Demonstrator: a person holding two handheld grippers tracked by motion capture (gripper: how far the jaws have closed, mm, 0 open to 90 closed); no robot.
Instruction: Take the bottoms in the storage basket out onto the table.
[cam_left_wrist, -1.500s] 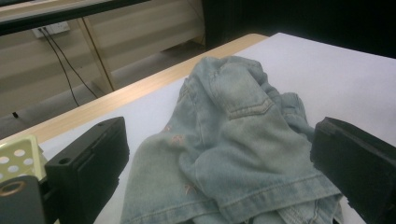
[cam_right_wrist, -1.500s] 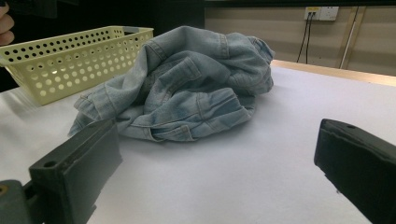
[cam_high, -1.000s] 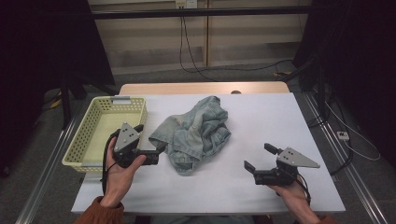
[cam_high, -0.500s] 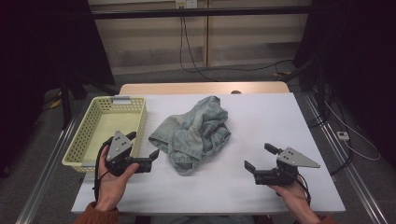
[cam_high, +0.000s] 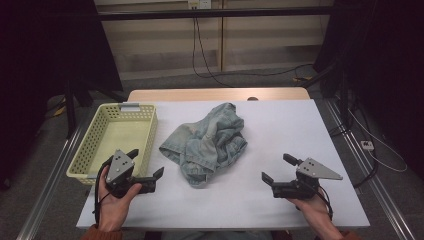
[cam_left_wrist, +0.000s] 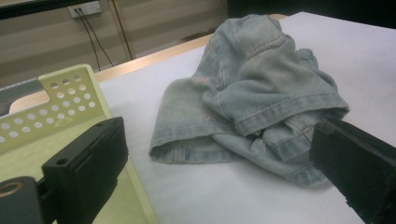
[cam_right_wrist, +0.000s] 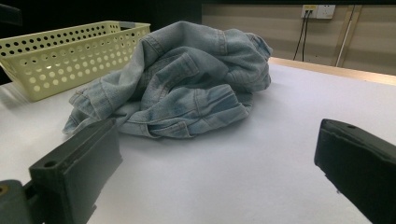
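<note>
A crumpled light-blue denim garment (cam_high: 207, 140) lies in a heap at the middle of the white table (cam_high: 280, 125). My left gripper (cam_high: 146, 162) is held near the table's front left, open and empty, a short way left of the garment's near hem. It points at the denim garment (cam_left_wrist: 252, 93), with one jaw over the basket's edge. My right gripper (cam_high: 277, 169) hovers at the front right, open and empty, clear of the cloth. Along its jaws I see the denim garment (cam_right_wrist: 187, 79) from the other side.
A pale yellow perforated basket (cam_high: 150, 135) stands on the table's left, beside the garment, and looks empty; its wall (cam_left_wrist: 60, 102) sits close to my left gripper. The same yellow basket (cam_right_wrist: 70, 51) stands beyond the garment. Cables and a wall socket lie behind the table.
My left gripper has drawn back from the garment, toward the table's near left edge. The right gripper and the garment have not moved.
</note>
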